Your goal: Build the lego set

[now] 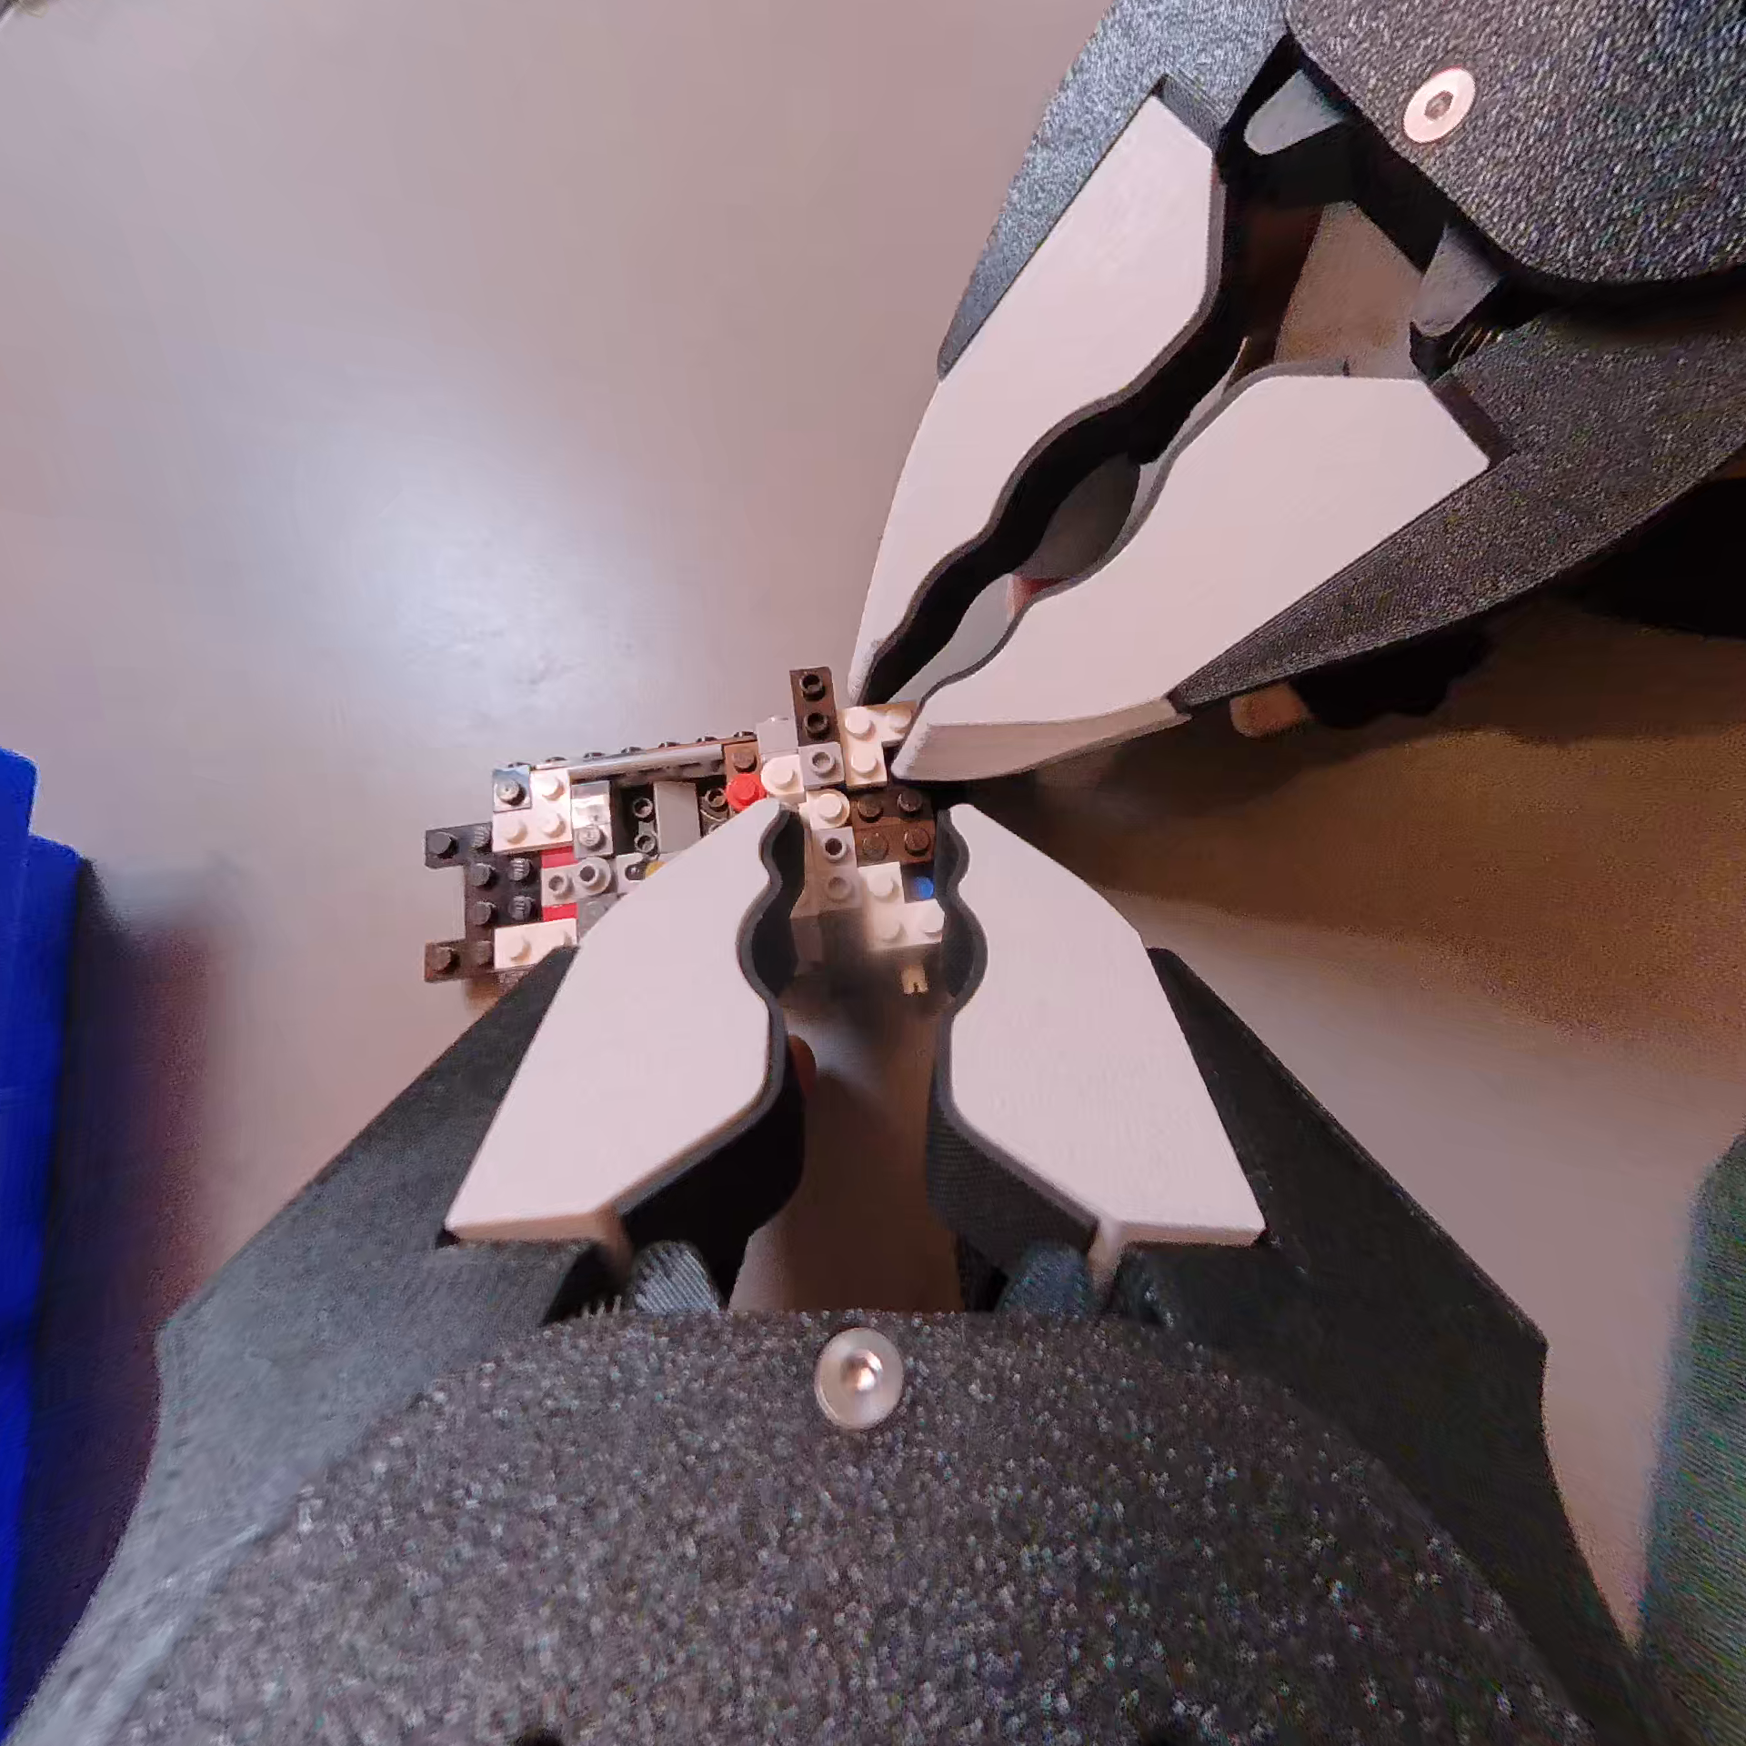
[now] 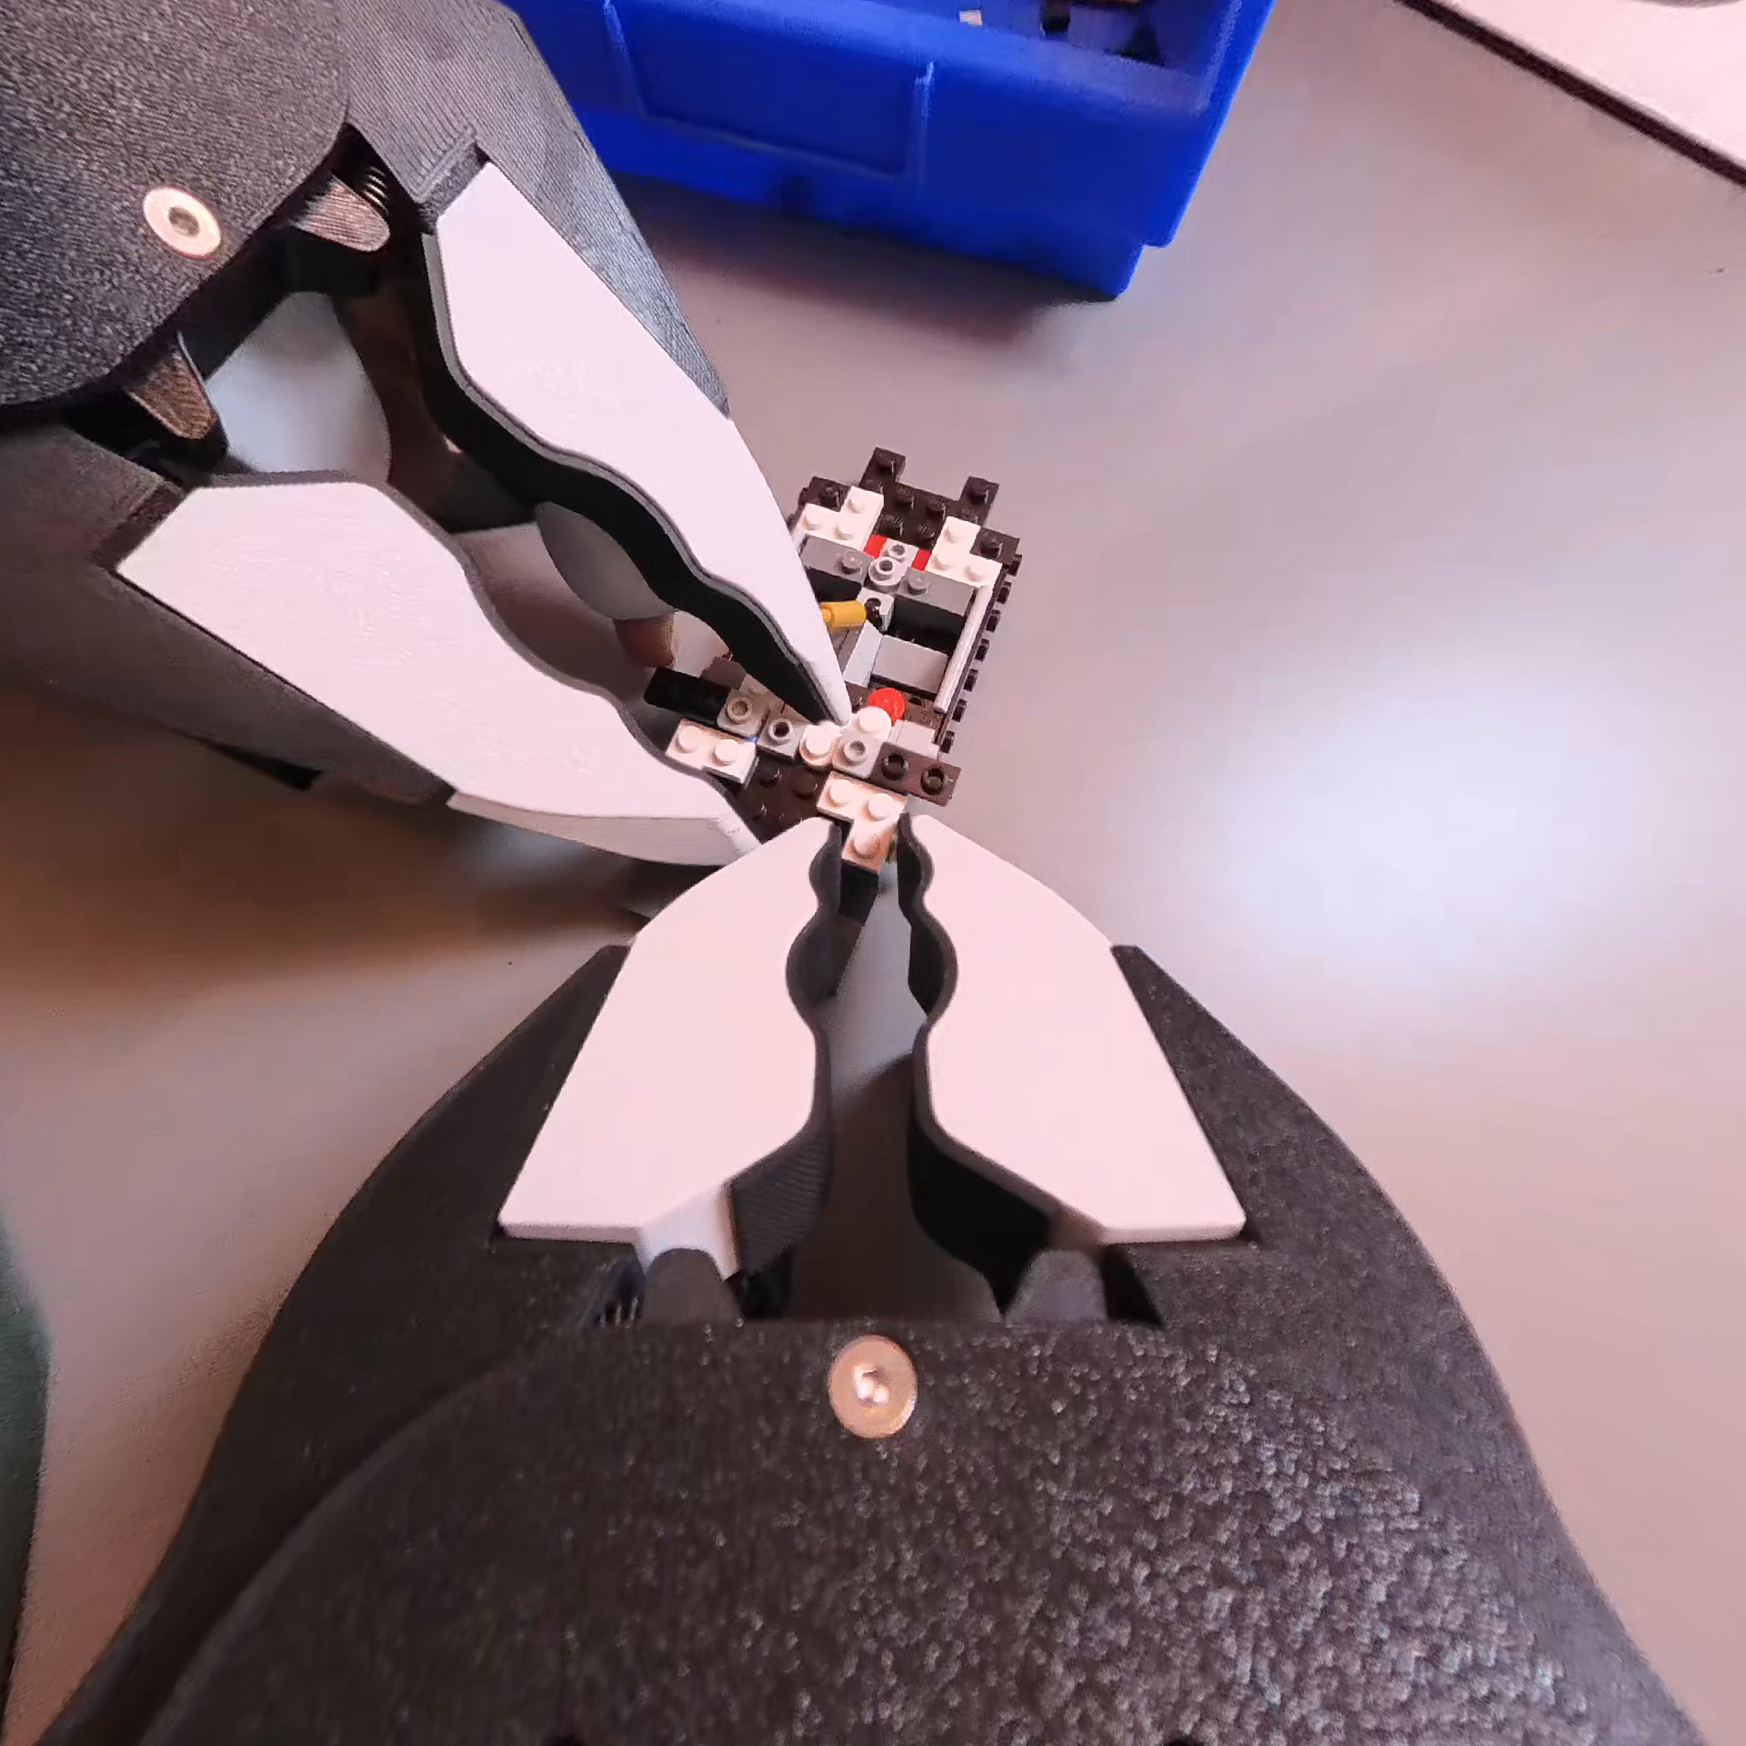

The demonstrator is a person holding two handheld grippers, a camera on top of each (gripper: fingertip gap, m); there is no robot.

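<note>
Brick model (image 1: 718,841), a small build of black, white, grey and brown studded pieces with a red stud on top, sits on the grey table (image 1: 378,378), and both my tools are on one end of it. My left gripper (image 1: 864,831) straddles that end, its fingers a model's width apart and pressed against the sides, so I read it as clamped on the build. My right gripper (image 2: 864,831) comes in from the other side, its fingers nearly together around a small white plate (image 2: 869,836) sticking out from the edge; it looks pinched on that piece, though the contact itself is partly hidden.

My worry is the joints. The build is many small plates pressed together, and two grips this close on one end could pry a section loose if I twist or pull off-axis. The white plate gives little to hold, so the right fingers could slip off it. The far half of the model is unsupported by either tool; if I lift, it may sag or shed bricks. The two sets of fingertips almost touch, so a careless move could knock one tool into the other.

Beyond the model, at the far side in the right wrist view, stands a blue plastic bin (image 2: 898,142). Something pale shows at its open top, but I cannot tell what it is.
</note>
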